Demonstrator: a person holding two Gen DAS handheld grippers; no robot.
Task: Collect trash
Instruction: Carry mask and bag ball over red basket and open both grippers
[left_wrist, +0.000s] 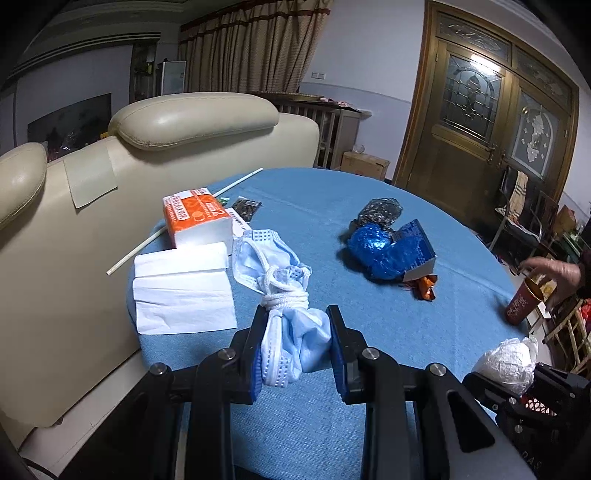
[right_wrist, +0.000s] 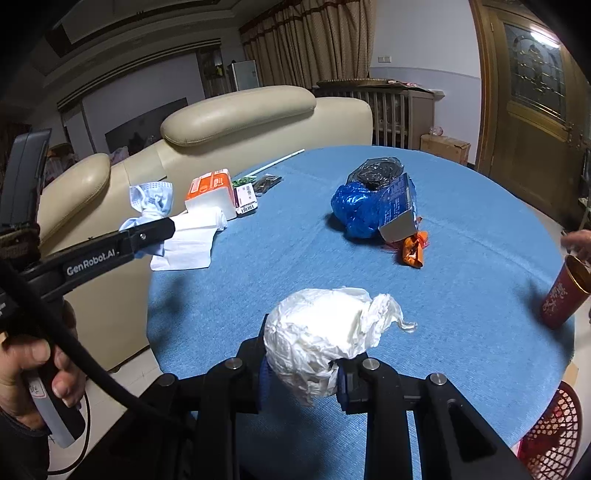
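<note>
While left gripper (left_wrist: 297, 347) clamps bunched blue face masks (left_wrist: 284, 325) above table's near edge, right gripper (right_wrist: 301, 373) clamps crumpled white plastic wad (right_wrist: 325, 339) above same edge. Blue bag heap (right_wrist: 356, 210) sits mid-table (right_wrist: 258, 266); tissue pack (left_wrist: 197, 219) near left edge; red cup (right_wrist: 563, 295) at right edge.

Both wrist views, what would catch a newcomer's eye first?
Each tongs is clamped on trash above the blue table: the left tongs on bundled face masks, the right tongs on a crumpled white bag. Mid-table lies a blue wrapper pile; a red cup stands at the right edge.
</note>
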